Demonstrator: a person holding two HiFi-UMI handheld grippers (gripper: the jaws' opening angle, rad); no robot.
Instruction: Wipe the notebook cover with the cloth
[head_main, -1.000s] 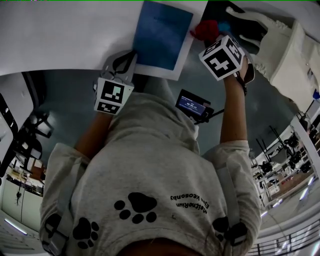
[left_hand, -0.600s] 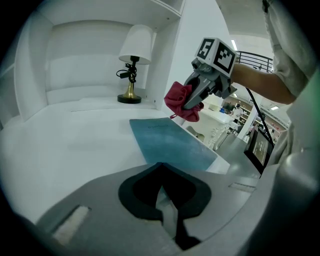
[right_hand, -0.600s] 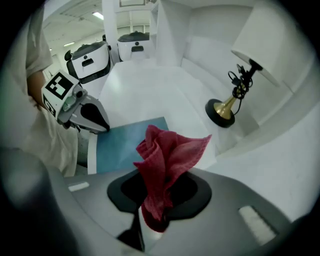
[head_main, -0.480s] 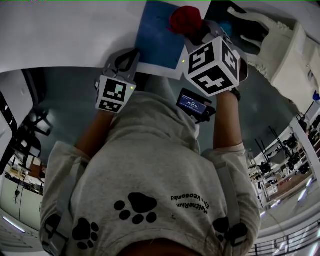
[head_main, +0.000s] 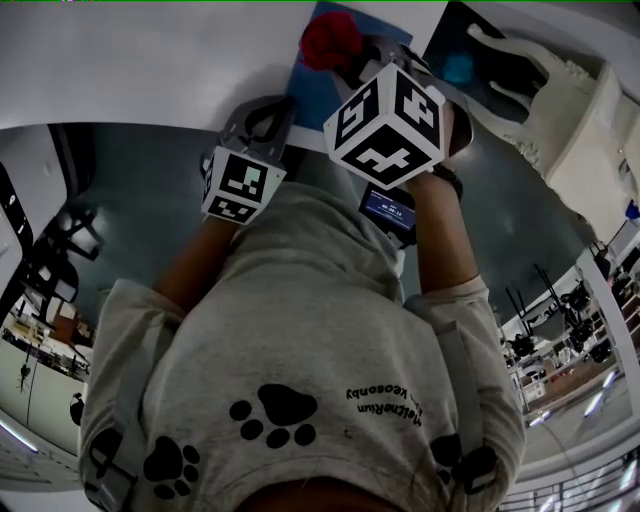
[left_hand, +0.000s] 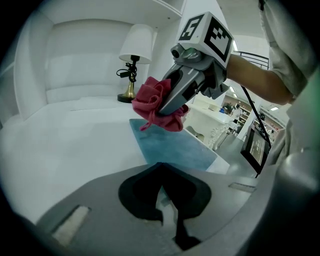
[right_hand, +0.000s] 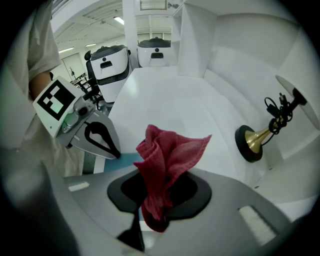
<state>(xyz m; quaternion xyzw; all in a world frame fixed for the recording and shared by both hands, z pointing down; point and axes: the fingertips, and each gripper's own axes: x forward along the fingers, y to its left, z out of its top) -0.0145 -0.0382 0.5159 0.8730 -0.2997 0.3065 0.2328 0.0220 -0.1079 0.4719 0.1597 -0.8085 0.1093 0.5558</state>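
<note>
Red cloth (right_hand: 167, 165), gripped by right claw (right_hand: 159, 197), hovers over notebook (left_hand: 170, 145); left claw (left_hand: 161, 172) clenched at its edge; contact evidently next.

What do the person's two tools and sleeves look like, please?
Both the left tool and right tool are grey, with flat tapering jaws around a black teardrop cut-out. Each carries a white cube with black square markers. The sleeves are short and light grey; a dark band circles the right wrist.
</note>
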